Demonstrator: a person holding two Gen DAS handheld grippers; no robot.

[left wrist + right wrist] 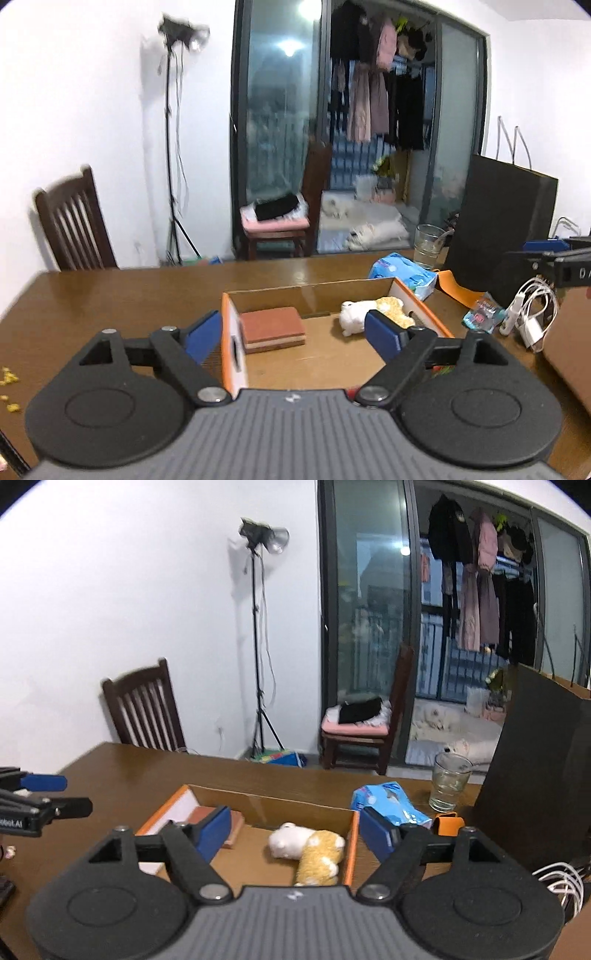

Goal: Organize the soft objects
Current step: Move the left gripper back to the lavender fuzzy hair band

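Item 1: white lettering, cut off by the frame edge and read as "obot.AI", is borne on the black body of the left gripper (61,795) in the right wrist view. Item 2: a lone white "D" is seen on the right gripper (535,258) at the left wrist view's right edge. No other text is legible.

Setting: a lived-in home. Clothes (480,587) are hanging on a balcony rail behind sliding glass doors (369,627); wooden dining chairs (147,709) are standing around a brown wooden table (129,295); a studio light stand (258,627) is standing against the wall.
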